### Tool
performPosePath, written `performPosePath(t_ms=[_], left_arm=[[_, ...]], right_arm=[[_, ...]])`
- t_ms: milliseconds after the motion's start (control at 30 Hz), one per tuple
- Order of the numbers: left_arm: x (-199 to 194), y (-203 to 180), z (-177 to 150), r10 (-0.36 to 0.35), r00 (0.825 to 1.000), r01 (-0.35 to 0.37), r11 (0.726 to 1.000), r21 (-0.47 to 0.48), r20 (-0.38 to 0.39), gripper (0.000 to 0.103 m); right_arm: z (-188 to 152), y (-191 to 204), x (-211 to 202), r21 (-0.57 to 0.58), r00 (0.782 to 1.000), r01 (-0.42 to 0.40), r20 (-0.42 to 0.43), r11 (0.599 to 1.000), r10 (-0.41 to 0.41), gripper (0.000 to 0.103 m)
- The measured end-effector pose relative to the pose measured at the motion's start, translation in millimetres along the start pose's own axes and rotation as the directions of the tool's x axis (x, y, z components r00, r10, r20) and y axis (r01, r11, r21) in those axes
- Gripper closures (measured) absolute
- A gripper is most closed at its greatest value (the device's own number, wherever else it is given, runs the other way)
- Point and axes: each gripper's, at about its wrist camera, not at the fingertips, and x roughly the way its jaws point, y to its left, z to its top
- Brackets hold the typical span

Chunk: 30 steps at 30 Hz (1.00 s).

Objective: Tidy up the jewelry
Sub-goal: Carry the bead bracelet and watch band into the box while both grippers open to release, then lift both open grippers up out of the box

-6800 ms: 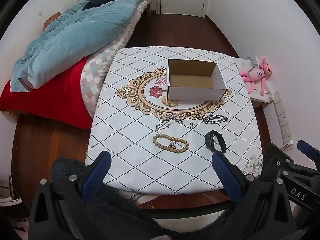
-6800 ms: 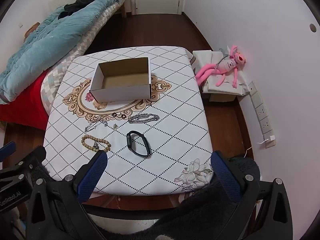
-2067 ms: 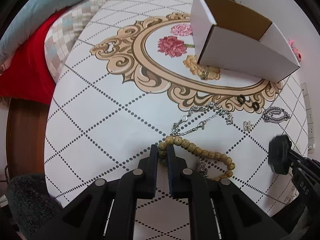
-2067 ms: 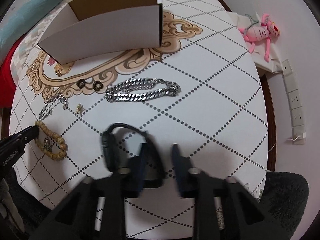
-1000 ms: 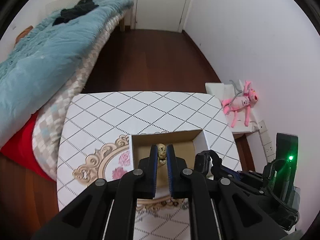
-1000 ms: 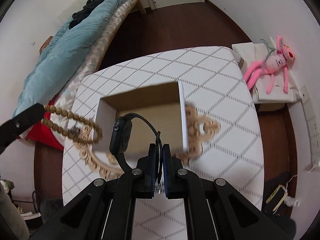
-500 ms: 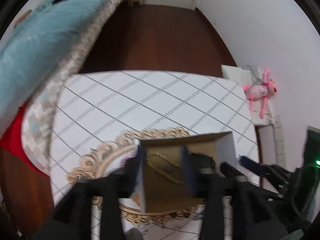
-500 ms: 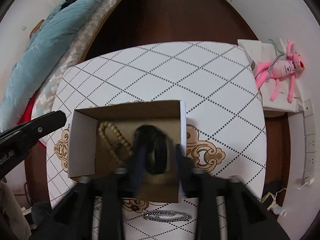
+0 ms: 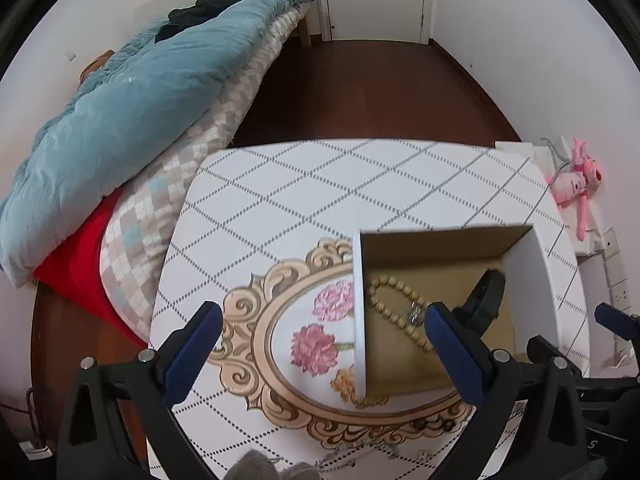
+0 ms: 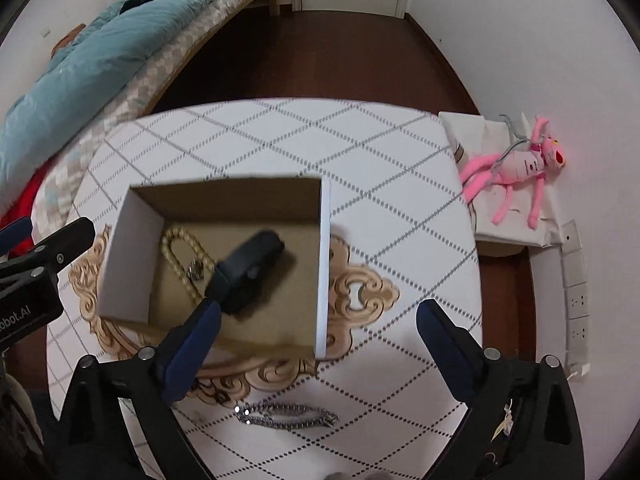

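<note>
An open cardboard box [image 9: 359, 300] [image 10: 325, 248] stands on the patterned table. Inside lie a wooden bead bracelet [image 9: 394, 304] [image 10: 182, 250] and a black watch band [image 9: 486, 294] [image 10: 250, 270]. My left gripper [image 9: 322, 332] is open and empty, above the table at the box's left wall. My right gripper [image 10: 318, 328] is open and empty, above the box's near right corner. A silver chain bracelet [image 10: 286, 418] lies on the table in front of the box. Small rings [image 9: 432, 424] and a thin silver chain [image 9: 360, 450] lie near the table's front edge.
The table [image 9: 304, 184] is white with a dotted diamond grid and a gold floral frame. A bed with a blue duvet [image 9: 132, 92] touches its left side. A pink plush toy [image 10: 516, 164] lies on a low white stand at the right. Wall sockets [image 10: 576, 280] are beyond.
Both grippers have opened wide and pulled back from the box. The bead bracelet and the black band, dropped half a second ago, now lie inside it.
</note>
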Motion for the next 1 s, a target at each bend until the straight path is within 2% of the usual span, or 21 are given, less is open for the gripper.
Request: performPosePath(t_ms=[200, 433, 733, 1000], left_arm=[[-2, -2, -16, -0.004, 1.000, 0.004, 1.000, -0.021, 0.000, 0.000], [-17, 1, -23, -0.019, 1.000, 0.020, 0.998, -0.052, 0.022, 0.000], [-62, 3, -33, -0.049, 0.994, 0.056, 0.996, -0.072, 0.097, 0.000], [-109, 1, -42, -0.064, 0.982, 0.074, 0.996, -0.049, 0.180, 0.000]], right_arm=[[-13, -2, 4, 0.030, 1.000, -0.019, 0.002, 0.999, 0.019, 0.003], [-17, -4, -11, 0.044, 0.999, -0.004, 0.037, 0.999, 0.002, 0.003], [-27, -7, -58, 0.056, 0.990, 0.023, 0.139, 0.998, -0.031, 0.003], [-42, -9, -108, 0.071, 0.970, 0.031, 0.237, 0.997, -0.048, 0.003]])
